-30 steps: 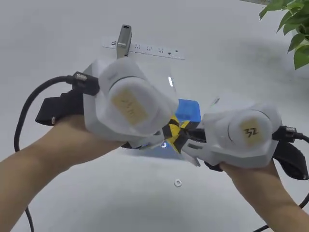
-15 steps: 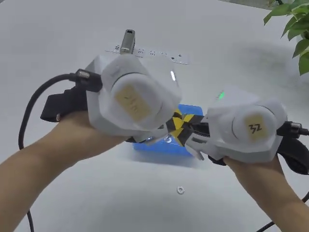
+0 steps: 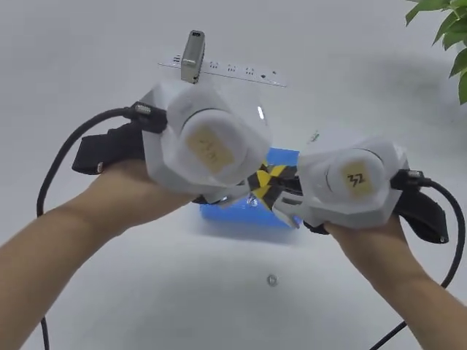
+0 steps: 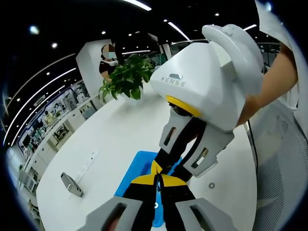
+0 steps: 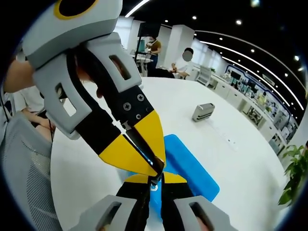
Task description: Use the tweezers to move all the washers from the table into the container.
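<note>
The one washer (image 3: 271,280) I could make out was lying flat on the bench (image 3: 190,306), on the person's side of the blue container (image 3: 244,214) and clear of it, not touching. Both sets of fingertips were up over the container instead. So the washer sat toward the person from them, roughly between the two hands, maybe a hair nearer the right gripper (image 5: 154,182). The left gripper (image 4: 156,177) had its fingers (image 4: 142,181) pressed onto a thin dark tool, the tweezers (image 5: 142,147) I reckon, tip angled down at the right one's fingers. Those were drawn nearly together, but I couldn't tell if they pinched anything. My guess is the tweezers needed to swing toward the person and down.
</note>
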Tool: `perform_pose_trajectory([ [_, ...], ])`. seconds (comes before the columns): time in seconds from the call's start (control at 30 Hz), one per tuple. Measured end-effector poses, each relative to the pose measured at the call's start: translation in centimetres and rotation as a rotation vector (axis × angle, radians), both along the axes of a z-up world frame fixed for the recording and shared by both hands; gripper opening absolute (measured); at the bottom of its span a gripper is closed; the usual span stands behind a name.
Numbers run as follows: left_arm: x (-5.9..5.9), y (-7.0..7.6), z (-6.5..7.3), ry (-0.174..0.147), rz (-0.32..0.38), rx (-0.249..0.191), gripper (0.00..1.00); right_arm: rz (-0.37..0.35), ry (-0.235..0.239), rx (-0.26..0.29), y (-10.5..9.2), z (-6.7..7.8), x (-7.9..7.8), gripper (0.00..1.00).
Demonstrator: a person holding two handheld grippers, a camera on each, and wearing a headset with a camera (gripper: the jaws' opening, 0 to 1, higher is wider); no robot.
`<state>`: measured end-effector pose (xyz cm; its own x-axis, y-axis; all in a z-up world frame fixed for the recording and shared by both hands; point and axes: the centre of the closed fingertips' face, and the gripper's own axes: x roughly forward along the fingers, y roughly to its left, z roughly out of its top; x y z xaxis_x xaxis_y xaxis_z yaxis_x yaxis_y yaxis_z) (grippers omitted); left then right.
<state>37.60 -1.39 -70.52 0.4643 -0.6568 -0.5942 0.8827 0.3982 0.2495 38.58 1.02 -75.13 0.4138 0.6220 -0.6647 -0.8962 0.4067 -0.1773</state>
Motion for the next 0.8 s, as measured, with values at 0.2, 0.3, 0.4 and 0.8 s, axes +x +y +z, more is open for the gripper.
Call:
perform_pose_trajectory([
  [0.2, 0.1, 0.1, -1.2, 0.031, 0.004, -0.001, 0.00, 0.005, 0.022, -0.014, 0.0, -1.2, 0.0, 0.03],
  [0.3, 0.1, 0.1, -1.7, 0.036, 0.002, 0.008, 0.00, 0.007, 0.032, -0.026, -0.1, -1.7, 0.0, 0.03],
  [0.4, 0.2, 0.1, -2.1, 0.040, -0.001, 0.018, 0.00, 0.006, 0.041, -0.028, -0.1, -2.1, 0.0, 0.03],
  [0.8, 0.3, 0.3, -2.3, 0.065, 0.005, 0.017, 0.00, -0.001, 0.047, -0.014, -0.1, -2.3, 0.2, 0.04],
])
